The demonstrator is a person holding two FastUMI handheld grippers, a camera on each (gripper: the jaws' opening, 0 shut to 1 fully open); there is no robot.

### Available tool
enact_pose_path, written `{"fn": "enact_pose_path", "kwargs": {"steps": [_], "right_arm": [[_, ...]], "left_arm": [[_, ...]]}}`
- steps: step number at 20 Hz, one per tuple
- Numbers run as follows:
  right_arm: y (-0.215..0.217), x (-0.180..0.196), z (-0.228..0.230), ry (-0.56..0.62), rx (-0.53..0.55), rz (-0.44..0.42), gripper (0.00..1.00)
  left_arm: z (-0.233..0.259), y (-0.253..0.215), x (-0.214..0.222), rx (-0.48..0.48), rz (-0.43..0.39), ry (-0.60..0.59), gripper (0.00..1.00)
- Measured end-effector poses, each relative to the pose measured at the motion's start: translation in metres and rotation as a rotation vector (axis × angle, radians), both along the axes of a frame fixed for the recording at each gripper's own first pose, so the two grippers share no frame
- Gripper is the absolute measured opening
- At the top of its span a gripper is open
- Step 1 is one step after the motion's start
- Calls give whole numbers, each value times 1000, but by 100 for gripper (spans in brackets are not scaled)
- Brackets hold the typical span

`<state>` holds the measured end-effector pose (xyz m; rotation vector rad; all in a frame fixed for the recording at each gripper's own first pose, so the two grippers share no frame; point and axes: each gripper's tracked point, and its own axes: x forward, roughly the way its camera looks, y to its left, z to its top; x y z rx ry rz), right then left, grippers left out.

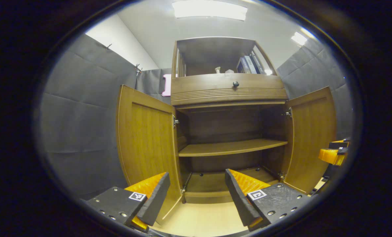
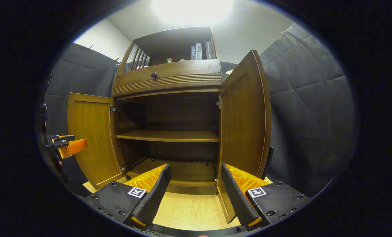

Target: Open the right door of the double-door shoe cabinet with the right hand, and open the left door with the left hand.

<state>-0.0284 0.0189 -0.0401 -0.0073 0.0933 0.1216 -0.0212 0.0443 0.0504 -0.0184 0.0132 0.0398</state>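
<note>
The brown wooden shoe cabinet [image 1: 229,89] [image 2: 169,79] stands in front of me with both lower doors swung wide. Its left door [image 1: 146,141] [image 2: 90,138] and right door [image 1: 311,135] [image 2: 245,121] stand outward, baring a middle shelf [image 1: 232,147] [image 2: 169,135] and a bottom board with nothing on them. My left gripper [image 1: 196,197] hangs open just before the left door's lower edge, holding nothing. My right gripper [image 2: 194,194] is open too, close to the right door's bottom corner. Each gripper also appears at the edge of the other's view, the right gripper [image 1: 334,153] and the left gripper [image 2: 66,144].
A drawer with a dark knob [image 1: 235,84] [image 2: 154,75] sits above the doors. On top, an open shelf holds books [image 1: 250,64] [image 2: 201,51] and small pale items. Padded dark booth walls close in on both sides. The floor [image 1: 202,219] [image 2: 189,210] is light wood.
</note>
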Motion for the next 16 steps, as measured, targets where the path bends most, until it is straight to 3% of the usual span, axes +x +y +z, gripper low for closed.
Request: {"fn": "enact_pose_path", "kwargs": {"steps": [16], "right_arm": [[6, 5, 5, -21, 3, -2, 94]], "left_arm": [[8, 11, 1, 24, 12, -26, 98]]}}
